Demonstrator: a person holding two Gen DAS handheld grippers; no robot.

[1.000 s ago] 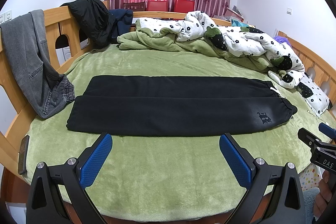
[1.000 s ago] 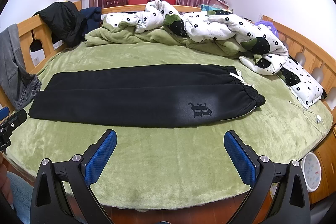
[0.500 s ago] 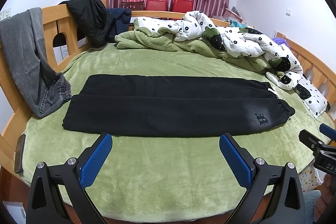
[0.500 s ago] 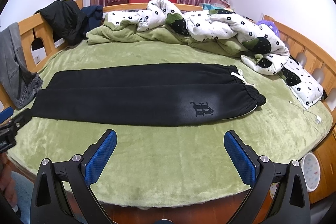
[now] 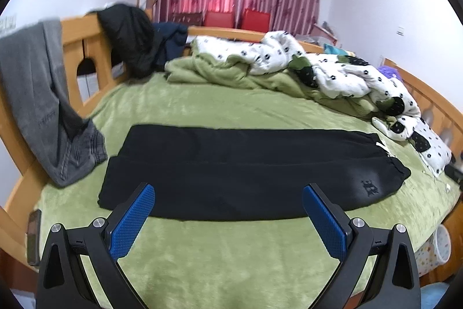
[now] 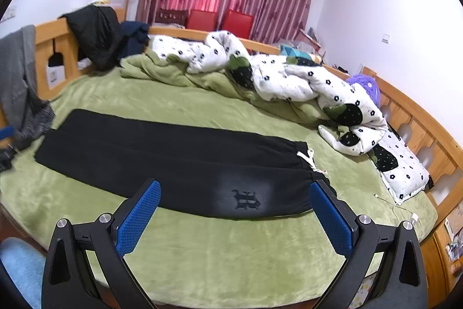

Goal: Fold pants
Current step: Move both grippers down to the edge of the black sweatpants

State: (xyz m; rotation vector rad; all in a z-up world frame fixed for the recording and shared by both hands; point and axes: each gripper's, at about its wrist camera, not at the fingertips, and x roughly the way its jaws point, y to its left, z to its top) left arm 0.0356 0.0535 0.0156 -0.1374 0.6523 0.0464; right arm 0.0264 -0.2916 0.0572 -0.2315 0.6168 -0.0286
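Black pants [image 5: 246, 173] lie flat on the green bedspread [image 5: 217, 245], legs side by side, cuffs to the left and waistband with a white drawstring [image 6: 308, 157] to the right. A small dark emblem [image 6: 246, 199] marks the near leg by the waist. My left gripper [image 5: 228, 199] hovers open over the near edge of the pants, nothing between its blue pads. My right gripper [image 6: 234, 193] is open too, above the emblem end, holding nothing. The left gripper shows as a blue and black tip [image 6: 5, 141] at the left edge of the right wrist view.
Grey jeans [image 5: 43, 112] hang over the wooden bed rail [image 5: 86, 48] at left, close to the cuffs. A black jacket [image 5: 130, 39] drapes the headboard. A rumpled flower-print duvet [image 6: 289, 80] runs along the far side. A phone [image 5: 33, 236] lies on the left rail; a charger cable [image 6: 405, 210] at right.
Both grippers have moved forward toward the pants, so their fingertips now overlap its near edge. Each view has swung slightly: left toward the cuffs, right toward the waistband. The pants have not moved.
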